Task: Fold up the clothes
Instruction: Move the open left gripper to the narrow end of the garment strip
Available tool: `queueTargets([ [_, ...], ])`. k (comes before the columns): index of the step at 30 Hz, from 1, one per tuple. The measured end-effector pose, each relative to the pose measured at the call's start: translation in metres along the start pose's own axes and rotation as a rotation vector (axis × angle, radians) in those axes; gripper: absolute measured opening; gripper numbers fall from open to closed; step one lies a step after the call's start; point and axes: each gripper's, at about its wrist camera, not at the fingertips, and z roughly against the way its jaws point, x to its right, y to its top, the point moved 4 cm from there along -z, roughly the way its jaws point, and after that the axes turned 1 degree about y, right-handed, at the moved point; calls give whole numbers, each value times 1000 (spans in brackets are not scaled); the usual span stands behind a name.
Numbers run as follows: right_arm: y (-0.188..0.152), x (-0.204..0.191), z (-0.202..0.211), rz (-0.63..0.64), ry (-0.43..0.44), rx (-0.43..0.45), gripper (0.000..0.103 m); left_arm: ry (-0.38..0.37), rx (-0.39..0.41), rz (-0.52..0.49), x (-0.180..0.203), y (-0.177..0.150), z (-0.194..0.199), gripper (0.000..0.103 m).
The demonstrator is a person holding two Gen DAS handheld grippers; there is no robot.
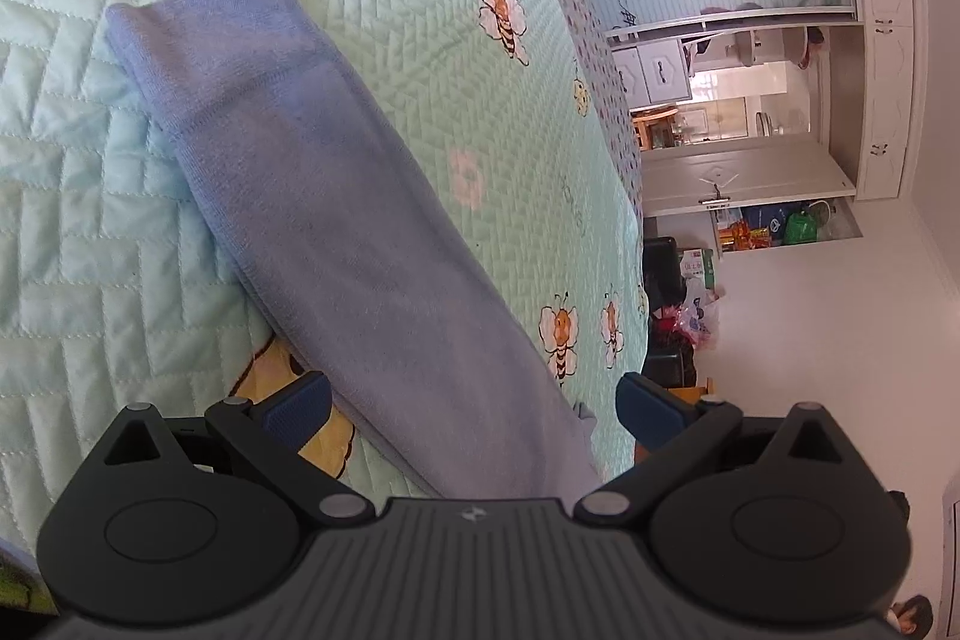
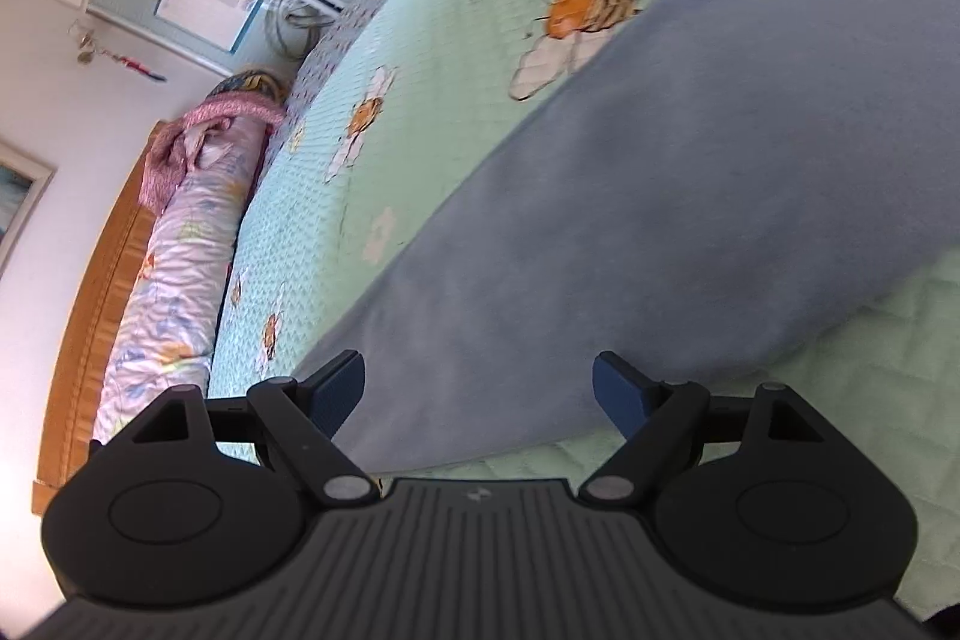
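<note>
A blue-grey garment (image 1: pixel 336 196) lies folded into a long narrow strip on the mint quilted bedspread (image 1: pixel 90 160). Its hemmed end points away from me in the left wrist view. My left gripper (image 1: pixel 474 403) is open, its blue pads on either side of the strip's near end, with nothing pinched. In the right wrist view the same garment (image 2: pixel 690 196) stretches away to the upper right. My right gripper (image 2: pixel 480 388) is open too, straddling the other end of the strip just above the cloth.
The bedspread carries bee and flower prints (image 2: pixel 582 10). A rolled floral duvet (image 2: pixel 180 268) and a pink cloth (image 2: pixel 198 130) lie along the wooden headboard (image 2: pixel 90 310). Beyond the bed edge (image 1: pixel 624 160) are a doorway, white cabinets (image 1: pixel 882 40) and clutter on the floor.
</note>
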Motion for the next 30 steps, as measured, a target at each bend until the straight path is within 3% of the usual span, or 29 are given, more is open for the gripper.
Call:
queueTargets([
  [10,-1,-20,17,26,65,20,84,-17,-22,-23,10,-10,-1,103],
  [22,5,-32,56,23,88,93,84,22,-89,-76,34,-26,-24,103],
  [25,2,-40,67,14,73,95,84,40,-99,-34,34,-25,-35,103],
  [28,-3,-60,80,90,66,93,84,29,-97,-32,48,-24,-45,103],
  [30,-6,-64,81,114,60,86,84,-19,-108,-68,66,-30,-51,103],
])
